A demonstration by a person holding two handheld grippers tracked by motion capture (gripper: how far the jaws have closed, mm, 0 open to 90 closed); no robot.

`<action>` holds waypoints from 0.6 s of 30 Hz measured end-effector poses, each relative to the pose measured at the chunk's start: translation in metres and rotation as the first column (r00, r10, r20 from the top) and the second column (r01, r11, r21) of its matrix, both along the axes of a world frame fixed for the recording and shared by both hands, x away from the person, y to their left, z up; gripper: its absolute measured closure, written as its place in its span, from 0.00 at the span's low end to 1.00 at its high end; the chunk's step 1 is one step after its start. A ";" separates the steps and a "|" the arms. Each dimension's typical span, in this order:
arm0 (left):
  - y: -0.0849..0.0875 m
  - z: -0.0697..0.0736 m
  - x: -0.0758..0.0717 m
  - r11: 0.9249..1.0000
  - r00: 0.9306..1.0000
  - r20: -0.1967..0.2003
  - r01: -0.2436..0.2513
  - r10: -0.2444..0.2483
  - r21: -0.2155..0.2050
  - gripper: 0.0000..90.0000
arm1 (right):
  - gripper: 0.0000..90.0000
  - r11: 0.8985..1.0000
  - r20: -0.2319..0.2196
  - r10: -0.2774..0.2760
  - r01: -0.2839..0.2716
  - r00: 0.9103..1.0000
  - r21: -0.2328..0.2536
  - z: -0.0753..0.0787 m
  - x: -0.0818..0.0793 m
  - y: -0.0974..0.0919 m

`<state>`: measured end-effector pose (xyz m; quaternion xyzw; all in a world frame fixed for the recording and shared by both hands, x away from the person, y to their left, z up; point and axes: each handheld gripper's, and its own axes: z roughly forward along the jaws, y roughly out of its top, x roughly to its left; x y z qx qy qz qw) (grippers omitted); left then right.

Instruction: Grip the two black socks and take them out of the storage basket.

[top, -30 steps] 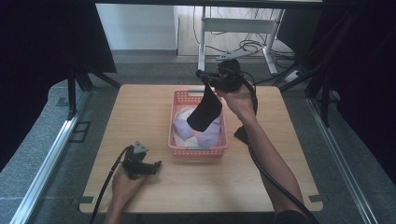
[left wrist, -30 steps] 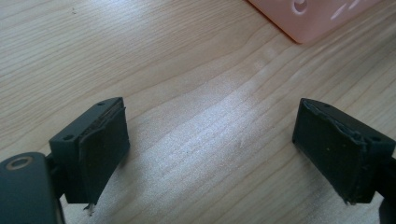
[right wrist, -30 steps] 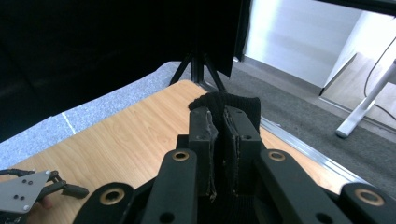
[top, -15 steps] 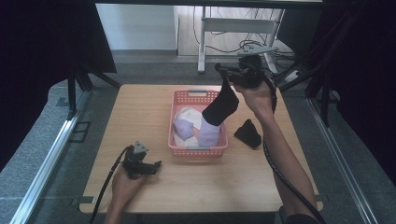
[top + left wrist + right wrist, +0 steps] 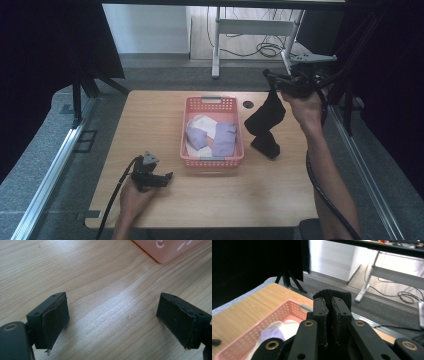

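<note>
My right gripper (image 5: 274, 85) is raised over the table's right side, shut on the cuff of a black sock (image 5: 265, 117) that hangs down from it. In the right gripper view the jaws of the right gripper (image 5: 329, 315) pinch the black sock's (image 5: 337, 293) knitted edge. A second black sock (image 5: 265, 145) lies on the table just below the hanging one. My left gripper (image 5: 165, 178) rests on the table near the front left, open, with bare wood between its pads (image 5: 53, 320).
A pink basket (image 5: 235, 131) stands mid-table and holds white and purple cloths (image 5: 224, 138). Its corner (image 5: 170, 251) is just beyond my left gripper. A round cable hole (image 5: 248, 104) sits behind the basket. Black stands and a white desk frame stand beyond the table.
My right gripper has carried the black sock from above the basket to the right, over the other black sock. The left gripper has stayed still.
</note>
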<state>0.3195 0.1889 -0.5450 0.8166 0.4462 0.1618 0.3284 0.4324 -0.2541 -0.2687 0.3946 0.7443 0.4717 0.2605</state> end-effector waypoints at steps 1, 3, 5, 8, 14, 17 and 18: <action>0.000 0.000 0.000 1.000 1.000 0.000 0.000 0.000 0.000 0.11 | 0.92 1.000 -0.001 -0.010 0.010 1.000 -0.005 -0.003 0.001 -0.004; 0.000 0.000 0.000 1.000 1.000 0.000 0.000 0.000 0.000 0.11 | 0.92 0.999 -0.014 -0.030 0.030 0.999 -0.011 -0.010 0.002 -0.012; 0.000 0.000 0.000 1.000 1.000 0.002 -0.001 0.001 -0.001 0.11 | 0.92 0.999 -0.030 -0.047 0.046 0.998 -0.009 -0.019 0.004 -0.018; 0.000 0.000 0.000 1.000 1.000 0.004 -0.005 0.005 -0.005 0.11 | 0.92 0.998 -0.057 -0.065 0.064 0.996 -0.009 -0.036 0.007 -0.026; 0.000 0.000 0.000 1.000 1.000 0.001 -0.003 0.003 -0.003 0.11 | 0.92 0.996 -0.114 -0.087 0.087 0.990 -0.011 -0.072 0.016 -0.037; 0.000 0.000 0.000 1.000 1.000 0.001 -0.003 0.003 -0.003 0.11 | 0.91 0.996 -0.132 -0.084 0.083 0.988 -0.015 -0.087 0.018 -0.038; 0.000 0.000 0.000 1.000 1.000 0.002 -0.003 0.003 -0.003 0.11 | 0.91 0.996 -0.137 -0.087 0.084 0.987 -0.029 -0.093 0.018 -0.037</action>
